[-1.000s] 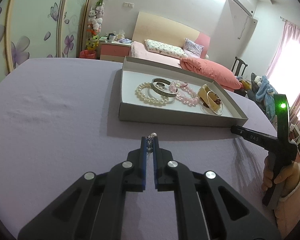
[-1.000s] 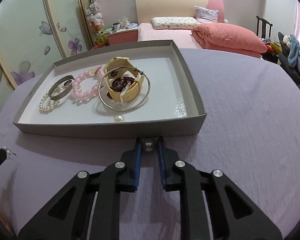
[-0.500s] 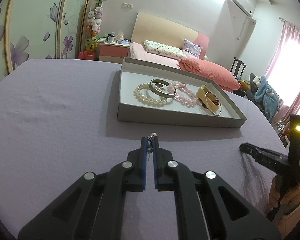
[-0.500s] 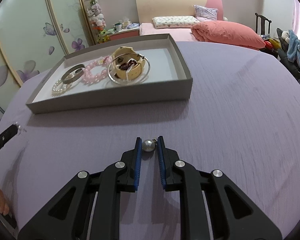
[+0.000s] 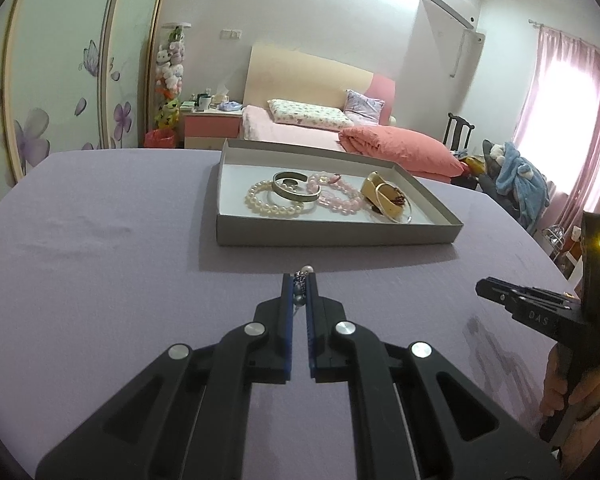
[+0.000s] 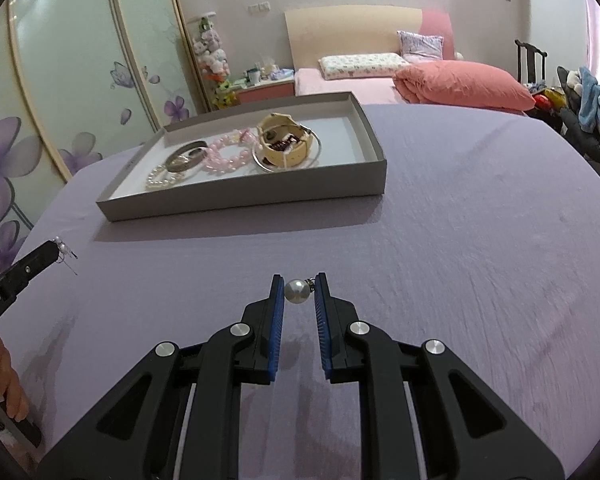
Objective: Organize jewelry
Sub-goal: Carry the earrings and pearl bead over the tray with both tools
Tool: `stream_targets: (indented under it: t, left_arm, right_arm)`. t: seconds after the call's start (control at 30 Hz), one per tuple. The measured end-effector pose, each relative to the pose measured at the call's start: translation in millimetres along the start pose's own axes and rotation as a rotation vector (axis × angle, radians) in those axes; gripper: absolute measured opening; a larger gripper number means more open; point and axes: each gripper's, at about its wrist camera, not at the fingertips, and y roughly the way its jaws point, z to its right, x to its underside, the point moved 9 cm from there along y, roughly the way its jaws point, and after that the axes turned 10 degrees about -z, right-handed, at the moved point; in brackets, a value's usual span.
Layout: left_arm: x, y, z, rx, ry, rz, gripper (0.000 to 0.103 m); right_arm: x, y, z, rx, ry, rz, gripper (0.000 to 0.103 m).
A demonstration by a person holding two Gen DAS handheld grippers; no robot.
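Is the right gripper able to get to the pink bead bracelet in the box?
Probably not right now. The right gripper is already shut on a pearl earring, and sits back from the gray box. The pink bead bracelet lies uncovered inside, though, so nothing else blocks it.

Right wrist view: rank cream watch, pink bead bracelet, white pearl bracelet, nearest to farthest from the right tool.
From the right tool:
1. Cream watch, tray's right part.
2. Pink bead bracelet, tray's middle.
3. White pearl bracelet, tray's left end.
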Motion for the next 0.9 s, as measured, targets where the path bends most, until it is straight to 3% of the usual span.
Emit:
stream_targets:
  t: [0.9]
  left_arm:
    - [19.9, -24.9, -13.0, -0.012, -0.049, 0.011, 0.007]
  right_arm:
    - [11.5, -14.0, -14.1, -0.021, -0.022, 0.018, 0.016]
